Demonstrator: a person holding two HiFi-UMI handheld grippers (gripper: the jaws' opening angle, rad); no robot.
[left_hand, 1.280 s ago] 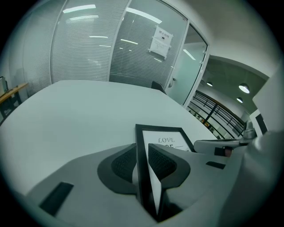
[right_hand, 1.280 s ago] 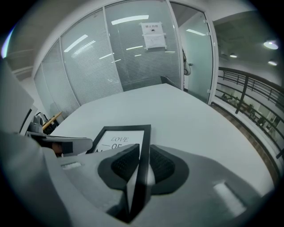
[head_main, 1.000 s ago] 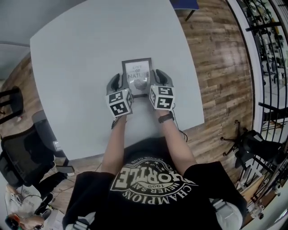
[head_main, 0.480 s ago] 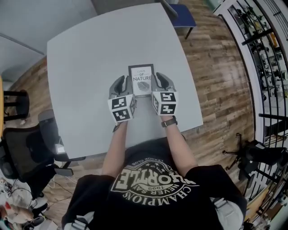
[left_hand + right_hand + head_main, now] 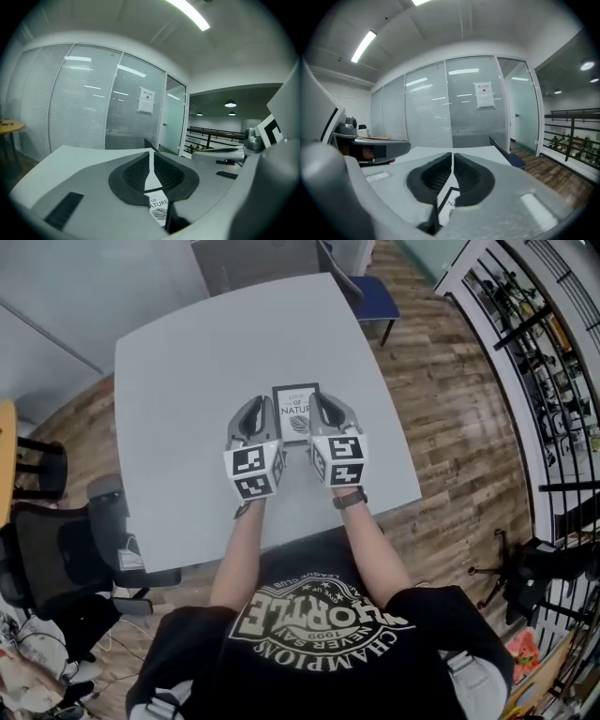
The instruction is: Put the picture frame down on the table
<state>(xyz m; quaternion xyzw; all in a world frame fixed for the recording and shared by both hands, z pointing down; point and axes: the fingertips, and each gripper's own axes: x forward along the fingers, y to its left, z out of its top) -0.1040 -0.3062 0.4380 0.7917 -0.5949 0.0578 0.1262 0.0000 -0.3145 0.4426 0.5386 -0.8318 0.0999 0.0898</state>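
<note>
Black and thin-edged round a white print, the frame (image 5: 296, 412) sits between my two grippers over the middle of the grey bench (image 5: 178, 381), its long sides running away from me. My forearms (image 5: 242, 549) reach out side by side, nearly parallel, with a dark band (image 5: 349, 499) round the right wrist. The left gripper (image 5: 251, 415) takes the frame's left edge and the right gripper (image 5: 328, 412) its right edge. Both point toward the far edge of the bench, their checkered marker cubes (image 5: 253, 472) nearest me.

On the left, the ribbed dark fingers (image 5: 135, 174) stand narrow, only a slit of light between them, with the frame's edge and its leaf print pinched at their root. The right fingers (image 5: 434, 178) are the same: a thin slit, the frame's black edge caught low between the rubbery pads. The gripper shells are smooth, rounded grey plastic, and the bench top is matte with rounded corners. I cannot tell whether the frame touches the bench or hangs just above it.
</note>
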